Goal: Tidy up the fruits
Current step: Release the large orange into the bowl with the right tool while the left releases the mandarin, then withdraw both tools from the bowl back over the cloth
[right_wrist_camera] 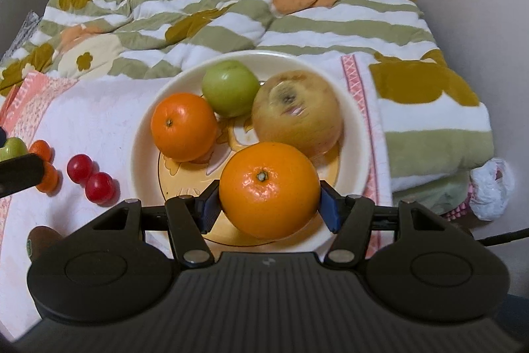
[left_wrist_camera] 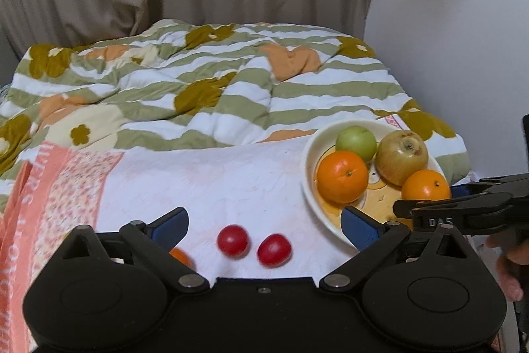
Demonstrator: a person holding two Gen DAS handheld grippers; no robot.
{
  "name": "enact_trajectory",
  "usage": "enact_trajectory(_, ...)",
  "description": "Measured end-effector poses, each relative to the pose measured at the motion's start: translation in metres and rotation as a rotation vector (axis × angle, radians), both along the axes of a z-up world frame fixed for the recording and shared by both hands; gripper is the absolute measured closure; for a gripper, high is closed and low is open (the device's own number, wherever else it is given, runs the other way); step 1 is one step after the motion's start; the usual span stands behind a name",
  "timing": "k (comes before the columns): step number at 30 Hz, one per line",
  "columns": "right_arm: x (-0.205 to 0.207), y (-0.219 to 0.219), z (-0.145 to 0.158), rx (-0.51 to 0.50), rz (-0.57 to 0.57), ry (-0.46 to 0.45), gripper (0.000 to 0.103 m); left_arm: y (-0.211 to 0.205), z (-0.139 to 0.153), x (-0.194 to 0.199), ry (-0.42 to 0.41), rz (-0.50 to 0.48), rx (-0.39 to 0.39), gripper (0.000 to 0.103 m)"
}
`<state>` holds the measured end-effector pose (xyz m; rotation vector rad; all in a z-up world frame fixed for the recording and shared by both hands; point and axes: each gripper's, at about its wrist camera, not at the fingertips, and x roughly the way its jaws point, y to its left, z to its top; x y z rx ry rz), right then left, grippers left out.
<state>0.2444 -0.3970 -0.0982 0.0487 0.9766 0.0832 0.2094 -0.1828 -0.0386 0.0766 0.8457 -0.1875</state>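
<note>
A cream plate (right_wrist_camera: 355,134) (left_wrist_camera: 309,167) on the bed holds an orange (right_wrist_camera: 183,131), a green apple (right_wrist_camera: 229,88), a yellowish pear (right_wrist_camera: 297,113) and a second orange (right_wrist_camera: 269,189). My right gripper (right_wrist_camera: 269,204) is shut on that second orange, over the plate's near side; it also shows in the left wrist view (left_wrist_camera: 426,187). My left gripper (left_wrist_camera: 264,222) is open and empty above two red cherry tomatoes (left_wrist_camera: 232,240) (left_wrist_camera: 274,249). A small orange fruit (left_wrist_camera: 182,255) lies partly hidden under its left finger.
A white and pink towel (left_wrist_camera: 205,181) covers the near bed, with a rumpled striped floral blanket (left_wrist_camera: 198,81) behind. Small orange fruits (right_wrist_camera: 41,151), a green fruit (right_wrist_camera: 13,148) and a kiwi (right_wrist_camera: 41,240) lie at the left. A wall (left_wrist_camera: 446,22) stands at the right.
</note>
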Motion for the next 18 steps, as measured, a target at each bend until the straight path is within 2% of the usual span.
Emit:
enact_trajectory(8, 0.005, 0.007, -0.015, -0.029, 0.025, -0.008, 0.026, 0.011, 0.001, -0.017, -0.004, 0.046, 0.006, 0.002)
enact_trajectory(9, 0.004, 0.007, -0.014, -0.032, 0.029, -0.020, 0.021, 0.012, 0.001, -0.018, -0.007, 0.051, 0.010, 0.002)
enact_trajectory(11, 0.001, 0.007, -0.008, -0.045, 0.037, -0.058, 0.003, 0.012, 0.003, -0.022, -0.012, 0.062, 0.015, 0.002)
enact_trajectory(12, 0.000, 0.008, -0.005, -0.054, 0.035, -0.071, 0.000, 0.013, 0.003, -0.024, -0.015, 0.066, 0.014, 0.002)
enact_trajectory(18, -0.014, 0.001, 0.011, -0.055, 0.030, -0.105, 0.000, 0.018, 0.014, -0.035, -0.032, 0.112, -0.002, 0.002)
